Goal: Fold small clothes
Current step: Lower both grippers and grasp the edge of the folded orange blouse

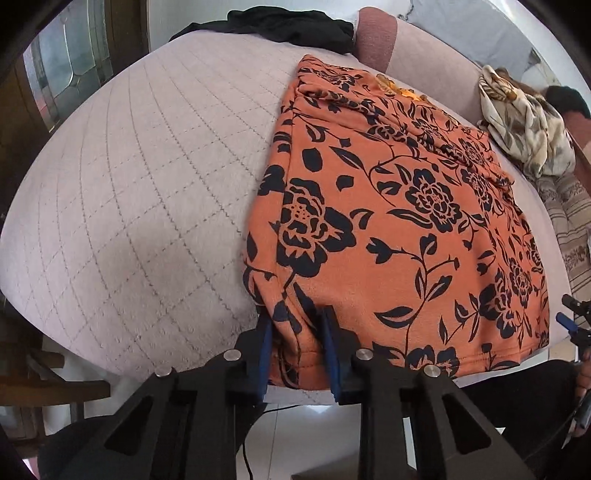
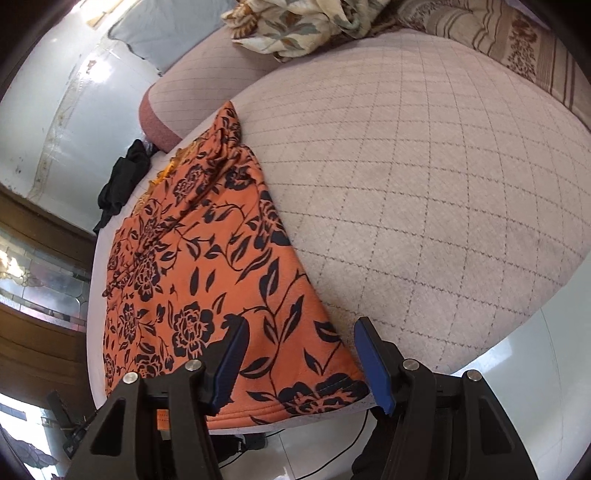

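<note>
On the quilted cushion [image 1: 129, 206]: an orange floral garment [image 1: 388, 221] is lying spread flat, its hem hanging slightly over the near edge, probably so both corners are easy to reach.
Black cloth [image 1: 280, 24]: is lying at the far left end of the cushion, well apart from the garment.
Left gripper [image 1: 299, 350]: is sitting at the near left hem corner; its jaws are nearly together, the blue pads [image 1: 264, 350] are pinching a fold of the fabric between them.
Right gripper [image 2: 303, 365]: is standing over the near right hem corner; its jaws are about half open, one on each side of the corner, and are not pressing the cloth yet.
Step, as I judge: both corners are being taken for folding the hem away.
Patterned cream cloth [image 1: 524, 122]: is waiting crumpled at the far right.
</note>
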The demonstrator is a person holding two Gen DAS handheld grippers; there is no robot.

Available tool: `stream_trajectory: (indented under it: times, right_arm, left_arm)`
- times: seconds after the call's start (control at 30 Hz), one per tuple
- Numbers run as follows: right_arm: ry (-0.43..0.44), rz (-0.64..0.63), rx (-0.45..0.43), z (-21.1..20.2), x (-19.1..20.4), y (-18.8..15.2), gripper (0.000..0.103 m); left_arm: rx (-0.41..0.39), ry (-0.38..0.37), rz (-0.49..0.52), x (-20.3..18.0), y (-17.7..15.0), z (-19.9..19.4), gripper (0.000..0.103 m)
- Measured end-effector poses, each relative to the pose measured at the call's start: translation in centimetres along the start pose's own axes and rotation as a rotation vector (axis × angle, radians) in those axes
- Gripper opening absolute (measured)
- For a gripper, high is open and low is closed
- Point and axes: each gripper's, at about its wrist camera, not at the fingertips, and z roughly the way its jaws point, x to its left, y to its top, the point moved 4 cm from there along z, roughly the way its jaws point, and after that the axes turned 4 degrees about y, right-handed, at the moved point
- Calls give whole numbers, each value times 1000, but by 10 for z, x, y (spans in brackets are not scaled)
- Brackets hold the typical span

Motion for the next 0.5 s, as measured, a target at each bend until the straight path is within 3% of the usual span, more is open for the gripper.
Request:
stream_trajectory:
  times: [0.07, 0.1, 0.17, 0.2, 0.27, 0.3, 0.33, 0.37, 0.4, 0.43, 0.5]
  right_arm:
    - [-8, 3, 4, 5, 0, 4, 63]
    - [-9, 1, -1, 7, 0, 7, 63]
    - [-16, -6, 1, 16, 3, 10, 63]
    - [-32, -7, 18, 24, 3, 10, 63]
    - [-59, -6, 61, 40, 3, 5, 64]
    - [-81, -33, 42, 42, 6, 3, 64]
    - [-100, -70, 34, 43, 11, 1, 64]
    - [-120, -121, 36, 44, 18, -3, 57]
    - [-130, -151, 37, 45, 22, -5, 38]
    - [-145, -183, 42, 47, 25, -8, 29]
    - [-133, -209, 50, 47, 30, -11, 10]
  left_arm:
    - [3, -11, -5, 1, 3, 2, 27]
    - [5, -18, -9, 1, 4, 3, 32]
    - [12, -54, -12, -2, 5, 4, 52]
    - [14, -49, -4, -5, 6, 5, 67]
    - [22, -7, 17, -7, 5, 10, 69]
    - [17, -1, 21, -8, 5, 12, 68]
    - [7, 5, 18, -7, 6, 11, 56]
    - [-4, 20, 17, -6, 6, 10, 45]
    - [-8, 32, 20, -4, 8, 10, 25]
    - [-5, 17, 14, -1, 9, 9, 14]
    - [16, -54, -33, 6, 11, 7, 11]
